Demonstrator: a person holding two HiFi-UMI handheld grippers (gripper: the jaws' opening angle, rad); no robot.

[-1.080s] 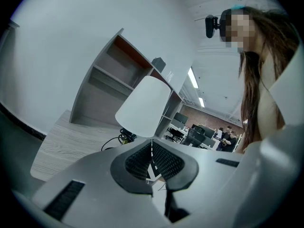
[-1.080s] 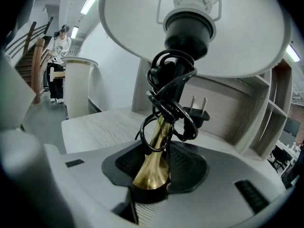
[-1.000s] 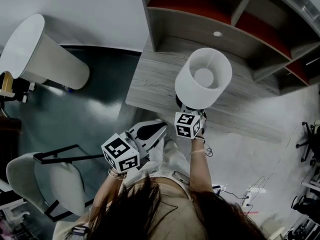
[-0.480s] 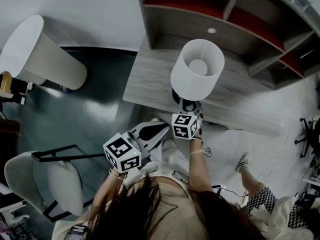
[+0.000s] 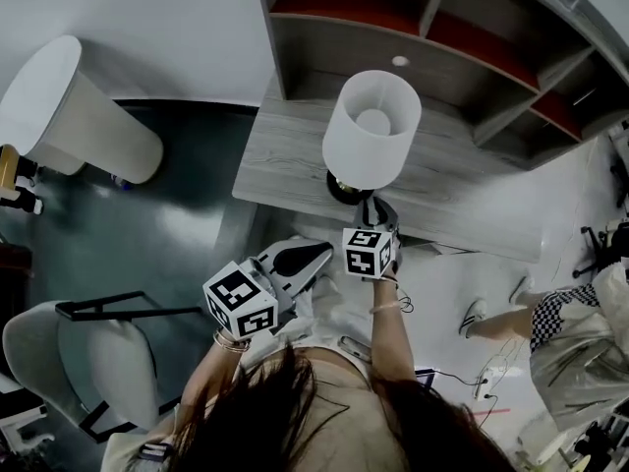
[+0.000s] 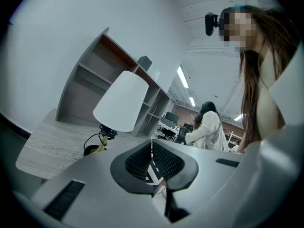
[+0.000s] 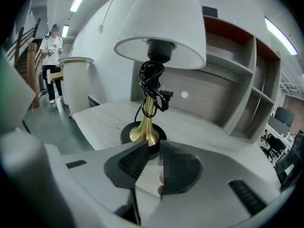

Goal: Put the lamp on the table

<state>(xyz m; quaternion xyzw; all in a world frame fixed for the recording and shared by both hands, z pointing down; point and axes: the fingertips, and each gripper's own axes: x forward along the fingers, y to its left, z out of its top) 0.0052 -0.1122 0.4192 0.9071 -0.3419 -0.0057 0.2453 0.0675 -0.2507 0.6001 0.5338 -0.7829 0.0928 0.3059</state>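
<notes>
The lamp (image 5: 371, 131), with a white shade, a brass stem and a black base, stands upright on the grey wooden table (image 5: 280, 160) near its front edge. In the right gripper view the lamp (image 7: 148, 127) rises just beyond my right gripper (image 7: 151, 148), with its cord coiled round the stem. My right gripper (image 5: 376, 210) sits just short of the base, apart from it; its jaws are closing with only bare table showing between them. My left gripper (image 5: 313, 255) is shut and empty, held low near the body. From it the lamp (image 6: 121, 101) shows to the left.
A shelf unit (image 5: 393, 28) with red-lined compartments stands at the back of the table. A large white cylinder (image 5: 69, 106) stands at the far left, a chair (image 5: 88, 362) at the lower left. Another person (image 5: 580, 332) walks at the right; cables (image 5: 472, 382) lie on the floor.
My right gripper has drawn back a little from the lamp base and its jaws have narrowed. The lamp stands on its own. A person has walked in at the right.
</notes>
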